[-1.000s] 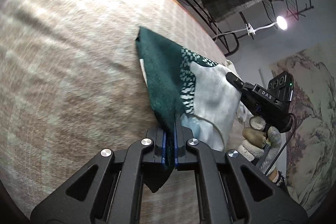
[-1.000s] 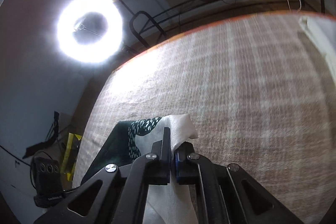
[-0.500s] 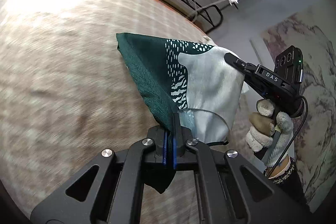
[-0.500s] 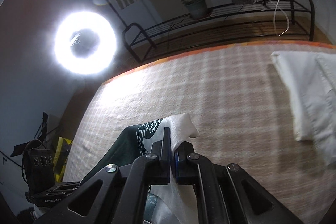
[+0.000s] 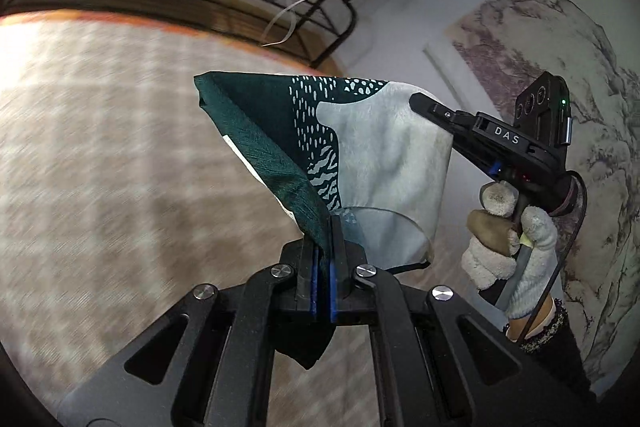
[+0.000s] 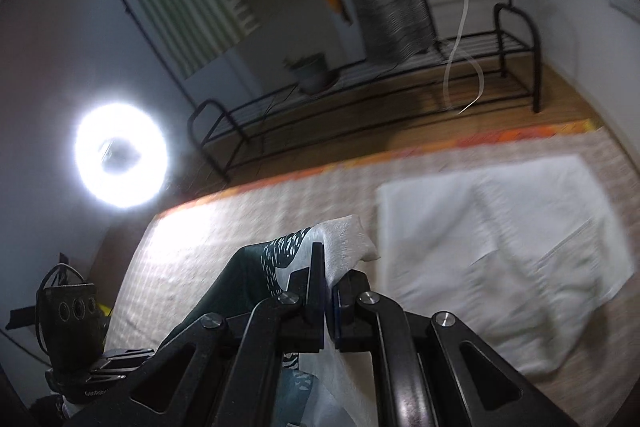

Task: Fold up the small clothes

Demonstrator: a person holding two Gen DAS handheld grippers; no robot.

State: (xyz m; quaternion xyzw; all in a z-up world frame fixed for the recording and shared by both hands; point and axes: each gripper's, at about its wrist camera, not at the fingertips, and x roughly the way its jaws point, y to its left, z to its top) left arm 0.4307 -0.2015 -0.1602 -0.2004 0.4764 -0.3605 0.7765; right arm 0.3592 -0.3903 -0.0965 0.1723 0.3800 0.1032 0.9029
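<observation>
spreading under everything is a checked beige mat (image 5: 100, 155) with an orange edge, and past its far edge stands a black metal rack (image 6: 360, 95) with a potted plant (image 6: 312, 71) on it. a white folded cloth (image 6: 500, 227) lies flat on the mat, to the right in the right wrist view. the dark green and pale grey garment (image 5: 360, 147) hangs in the air above the mat, stretched between the two grippers. a gloved hand (image 5: 508, 239) holds the right gripper (image 5: 416, 101), whose jaws are clamped on the pale corner of the garment. the left gripper (image 5: 323, 247) has its jaws pinched tight on the dark green edge. a ring light (image 6: 120, 155) glows at the left in the right wrist view.
</observation>
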